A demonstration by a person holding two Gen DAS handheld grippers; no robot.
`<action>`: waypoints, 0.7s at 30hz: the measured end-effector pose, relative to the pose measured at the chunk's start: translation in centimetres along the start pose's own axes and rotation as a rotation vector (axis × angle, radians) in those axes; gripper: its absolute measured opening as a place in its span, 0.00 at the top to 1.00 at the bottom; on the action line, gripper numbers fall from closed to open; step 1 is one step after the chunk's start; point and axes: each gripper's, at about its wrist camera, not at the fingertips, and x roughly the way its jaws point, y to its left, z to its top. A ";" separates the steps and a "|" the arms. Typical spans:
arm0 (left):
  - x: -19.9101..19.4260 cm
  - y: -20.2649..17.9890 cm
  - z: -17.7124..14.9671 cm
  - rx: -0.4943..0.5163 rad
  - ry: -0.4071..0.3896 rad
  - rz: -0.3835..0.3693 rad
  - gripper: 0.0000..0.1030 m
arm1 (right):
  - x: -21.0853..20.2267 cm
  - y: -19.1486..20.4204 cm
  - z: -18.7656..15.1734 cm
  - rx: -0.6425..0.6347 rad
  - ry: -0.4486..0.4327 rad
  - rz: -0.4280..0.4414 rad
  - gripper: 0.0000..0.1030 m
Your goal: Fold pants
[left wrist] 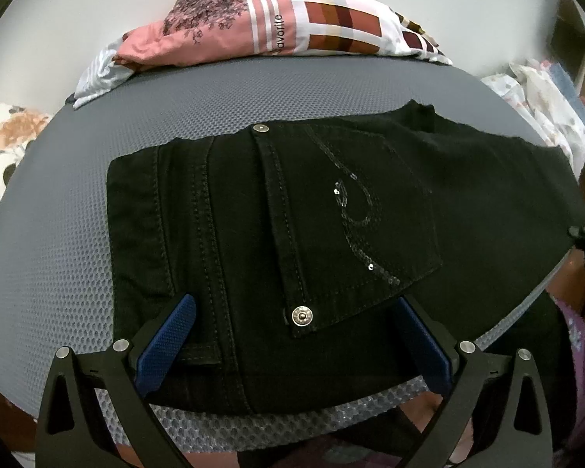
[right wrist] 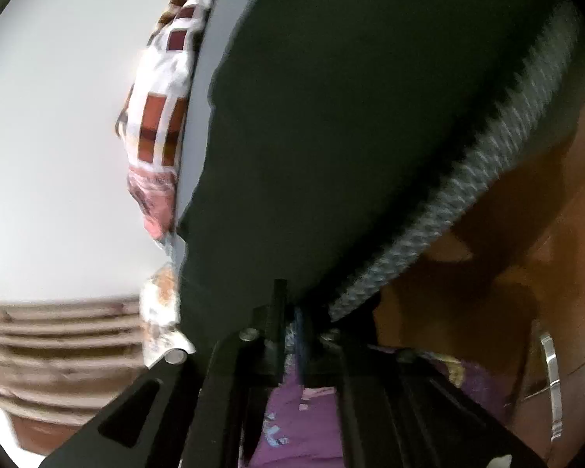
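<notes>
Black pants [left wrist: 292, 214] lie flat on a grey mesh pad [left wrist: 58, 234], waistband to the left, back pocket with sequins up, legs running off right. My left gripper [left wrist: 292, 312] is open, its blue pads [left wrist: 167, 343] straddling the near waist edge just above the cloth. In the right wrist view, tilted and blurred, the pants [right wrist: 351, 136] fill the middle. My right gripper [right wrist: 292, 323] has its fingers pressed together at the pad's near edge [right wrist: 448, 214], on the pants' edge and what looks like the mesh pad.
A pile of pink, white and brown patterned cloth [left wrist: 261, 27] lies at the pad's far edge by a white wall. Floral fabric [left wrist: 7, 144] sits at left, more cloth [left wrist: 546, 93] at right. A person in purple [right wrist: 300, 421] stands at the near side.
</notes>
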 end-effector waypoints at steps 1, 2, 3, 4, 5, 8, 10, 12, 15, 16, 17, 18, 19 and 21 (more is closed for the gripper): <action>0.1 -0.2 -0.1 0.011 -0.002 0.010 0.02 | 0.1 -0.1 0.3 0.007 0.011 0.014 0.97; 0.1 -0.3 -0.2 0.017 -0.003 0.016 0.02 | 0.0 0.0 0.5 0.011 0.011 0.026 0.92; 0.1 -0.3 -0.2 0.019 -0.004 0.018 0.02 | -0.2 -0.1 0.5 0.022 0.001 0.039 0.92; 0.1 -0.3 -0.2 0.018 -0.005 0.017 0.02 | -0.3 -0.2 0.6 0.036 0.002 0.039 0.90; 0.1 -0.3 -0.2 0.016 -0.005 0.015 0.02 | -0.2 0.0 0.8 0.037 0.010 0.043 0.85; 0.1 -0.4 -0.2 0.019 -0.011 0.015 0.02 | -1.5 0.7 0.9 0.009 -0.014 0.042 0.69; 0.2 -0.4 -0.3 0.022 -0.021 0.020 0.02 | -3.3 0.9 1.3 -0.014 -0.058 0.016 0.64; 0.3 -0.3 -0.2 0.020 -0.030 0.026 0.02 | -5.1 0.1 1.8 0.005 -0.104 0.004 0.60; 0.2 -0.2 0.1 0.014 -0.024 0.027 0.02 | -8.4 -1.5 2.7 0.071 -0.196 0.007 0.58; -0.1 -0.1 0.1 0.010 -0.026 0.029 0.02 | -9.1 -1.0 2.8 0.047 -0.215 0.006 0.58; -0.7 0.1 0.2 -0.007 -0.039 0.025 0.02 | -9.2 -0.1 2.9 0.003 -0.211 0.012 0.58; -1.1 0.2 0.3 -0.021 -0.049 0.017 0.02 | -8.7 2.2 2.7 -0.093 -0.183 0.009 0.60; -1.5 0.3 0.5 -0.035 -0.061 0.013 0.02 | -7.6 5.3 2.3 -0.220 -0.150 -0.012 0.62; -2.7 0.5 0.9 -0.052 -0.100 0.022 0.02 | -4.9 10.5 0.9 -0.432 -0.074 -0.030 0.63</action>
